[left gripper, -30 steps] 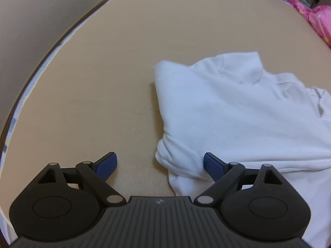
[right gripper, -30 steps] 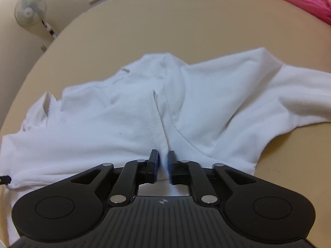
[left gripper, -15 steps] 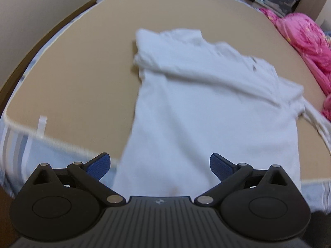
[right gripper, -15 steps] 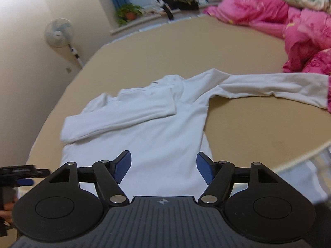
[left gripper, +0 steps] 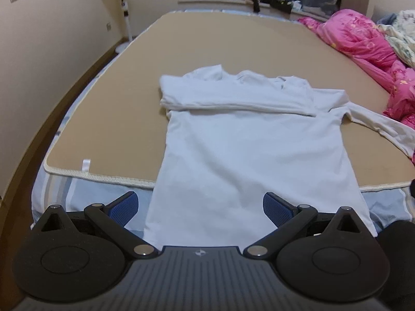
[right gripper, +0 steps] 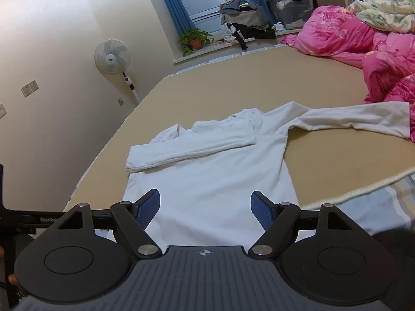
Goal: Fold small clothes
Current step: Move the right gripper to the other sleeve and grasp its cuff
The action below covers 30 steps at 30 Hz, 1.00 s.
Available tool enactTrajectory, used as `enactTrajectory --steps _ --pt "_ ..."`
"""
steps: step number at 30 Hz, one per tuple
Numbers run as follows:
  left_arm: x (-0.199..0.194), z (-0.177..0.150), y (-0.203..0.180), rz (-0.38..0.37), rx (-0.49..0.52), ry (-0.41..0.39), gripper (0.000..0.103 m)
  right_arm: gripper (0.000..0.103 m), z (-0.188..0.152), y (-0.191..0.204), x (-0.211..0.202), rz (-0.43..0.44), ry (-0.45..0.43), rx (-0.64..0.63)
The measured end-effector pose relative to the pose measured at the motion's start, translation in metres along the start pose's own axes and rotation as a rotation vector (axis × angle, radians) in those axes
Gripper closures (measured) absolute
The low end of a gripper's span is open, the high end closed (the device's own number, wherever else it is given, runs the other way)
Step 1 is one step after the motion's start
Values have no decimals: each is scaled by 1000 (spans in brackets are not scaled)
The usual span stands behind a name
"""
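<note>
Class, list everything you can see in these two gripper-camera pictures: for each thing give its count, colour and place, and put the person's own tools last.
long-sleeved shirt: one, white, flat on the mat, one sleeve folded across the chest, the other stretched toward the bedding, hem over the mat's near edge
mat: one, tan, covering the bed
striped sheet: one, blue and white, under the mat's near edge
bedding: one heap, pink, far right of the bed
standing fan: one, white, by the left wall
potted plant: one, green in an orange pot, on the window sill
curtain: blue, at the window
storage box: one, clear, on the sill
left gripper: one, black with blue pads, open above the hem
right gripper: one, same colours, jaws opening, nothing between them
</note>
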<state>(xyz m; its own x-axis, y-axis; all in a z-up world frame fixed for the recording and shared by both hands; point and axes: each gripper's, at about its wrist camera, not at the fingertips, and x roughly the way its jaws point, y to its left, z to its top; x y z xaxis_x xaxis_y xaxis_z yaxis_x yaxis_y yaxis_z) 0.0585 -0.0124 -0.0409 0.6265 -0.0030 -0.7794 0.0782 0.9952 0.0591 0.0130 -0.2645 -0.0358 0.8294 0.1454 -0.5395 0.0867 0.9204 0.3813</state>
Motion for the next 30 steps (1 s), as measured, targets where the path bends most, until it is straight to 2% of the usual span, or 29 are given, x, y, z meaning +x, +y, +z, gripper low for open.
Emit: enactTrajectory --steps 5,8,14,18,21,24,30 --pt "-12 1 -6 2 25 -33 1 24 -2 -1 -7 -2 -24 13" --pt "-16 3 -4 4 5 -46 1 24 -3 0 -9 -1 -22 5" --pt "-10 11 -2 21 -19 -32 1 23 1 -10 -7 -16 -23 -6" --pt "-2 20 -4 51 -18 -13 1 22 5 -34 4 -46 -33 36" --pt "4 29 -5 79 -16 3 1 22 11 -61 13 -87 -54 78" --pt "11 39 -9 110 -14 12 1 22 23 -101 26 -161 -111 152" --pt "25 62 -24 138 -15 59 1 23 58 -228 67 -336 -200 414"
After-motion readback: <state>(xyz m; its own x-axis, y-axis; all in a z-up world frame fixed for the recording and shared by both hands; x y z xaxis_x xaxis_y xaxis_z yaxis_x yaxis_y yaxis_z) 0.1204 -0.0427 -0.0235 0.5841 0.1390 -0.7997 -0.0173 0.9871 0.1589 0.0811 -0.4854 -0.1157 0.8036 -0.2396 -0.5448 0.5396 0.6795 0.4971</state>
